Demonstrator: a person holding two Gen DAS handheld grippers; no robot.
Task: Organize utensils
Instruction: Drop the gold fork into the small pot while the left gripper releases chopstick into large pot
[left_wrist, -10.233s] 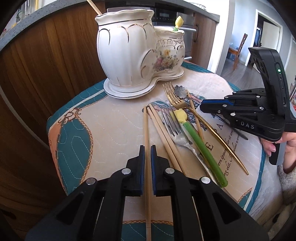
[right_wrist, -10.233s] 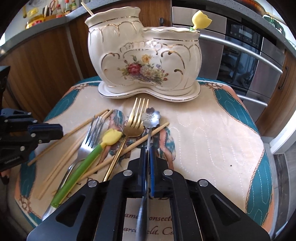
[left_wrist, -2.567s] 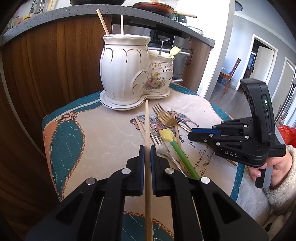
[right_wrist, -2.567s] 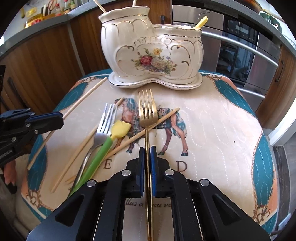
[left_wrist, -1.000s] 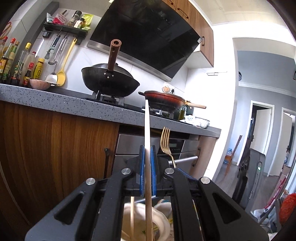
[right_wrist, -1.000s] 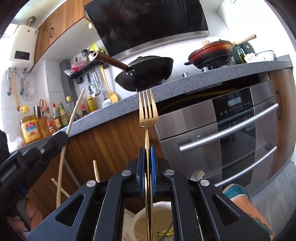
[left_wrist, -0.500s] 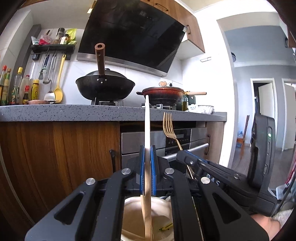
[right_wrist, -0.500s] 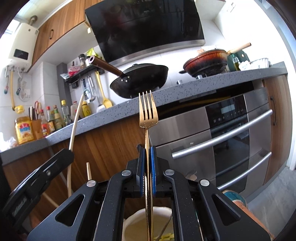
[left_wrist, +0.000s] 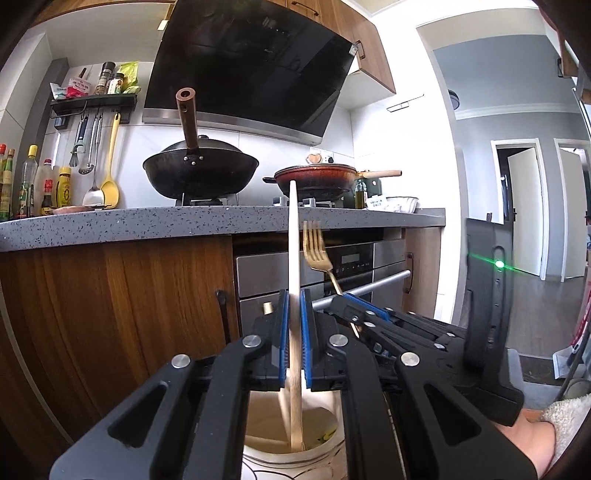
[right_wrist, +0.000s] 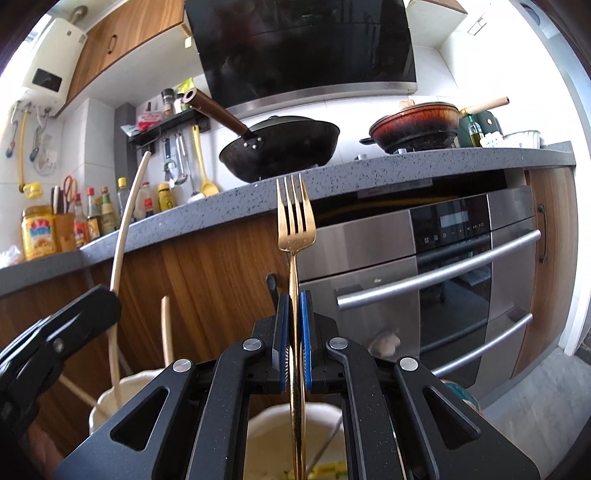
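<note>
My left gripper (left_wrist: 292, 302) is shut on a wooden chopstick (left_wrist: 293, 236) held upright, its lower end inside the taller opening of the white ceramic utensil holder (left_wrist: 266, 421). My right gripper (right_wrist: 294, 306) is shut on a gold fork (right_wrist: 294, 218), tines up, its handle reaching down into the holder's other opening (right_wrist: 266, 435). In the left wrist view the right gripper (left_wrist: 354, 314) and fork (left_wrist: 316, 251) stand just to the right. In the right wrist view the left gripper (right_wrist: 107, 299) and its chopstick (right_wrist: 125, 221) are at the left, with another chopstick (right_wrist: 167, 328) standing in the holder.
A grey counter (left_wrist: 147, 221) with a black wok (left_wrist: 199, 170) and a red pan (left_wrist: 317, 181) runs behind. A steel oven (right_wrist: 443, 273) and wooden cabinet fronts (left_wrist: 110, 314) are below it. Sauce bottles (right_wrist: 85, 218) stand at the left.
Both grippers have sunk a little over the holder, and the chopstick and fork reach deeper into their openings. Both stay shut.
</note>
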